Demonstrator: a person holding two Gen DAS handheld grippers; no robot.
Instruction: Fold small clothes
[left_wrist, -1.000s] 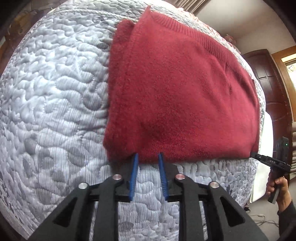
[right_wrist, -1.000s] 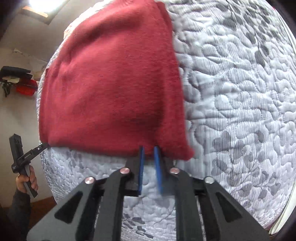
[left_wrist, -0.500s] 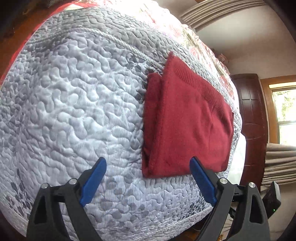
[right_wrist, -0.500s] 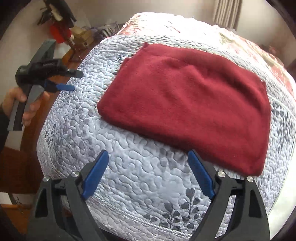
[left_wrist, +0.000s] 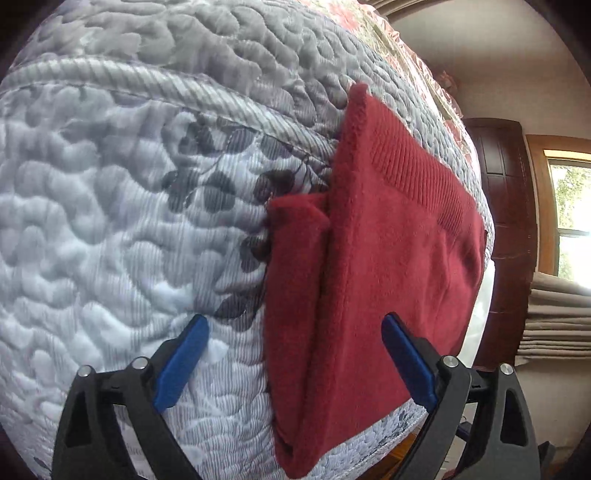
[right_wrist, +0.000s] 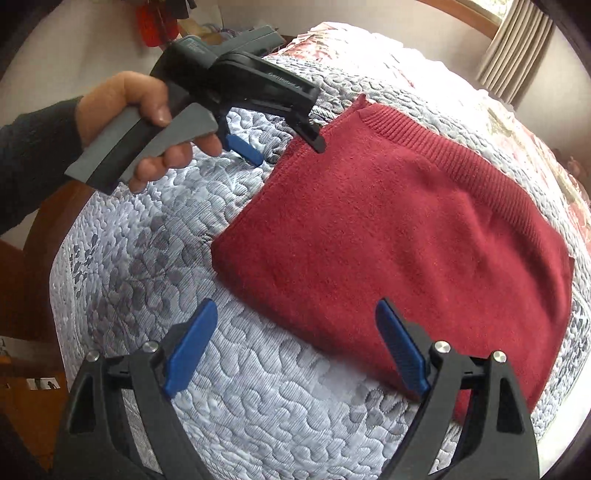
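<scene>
A quilted grey bed (right_wrist: 258, 387) carries the folded red sweater (right_wrist: 406, 236), which lies flat near the bed's foot edge. The left gripper (left_wrist: 295, 363) stands with fingers wide beside the sweater's layered side edge; the right gripper (right_wrist: 297, 349), fingers wide too, hovers at the sweater's near edge.

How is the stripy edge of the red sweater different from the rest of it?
The ribbed band has neat raised lines running across it, while the main body of the red sweater looks fuzzy and smooth. The band is a narrow strip along the far edge; the body is a wide folded area. The band lies near the floral bedding, the body nearer the right tool. Both are the same deep red and lie flat on the grey quilt.
</scene>
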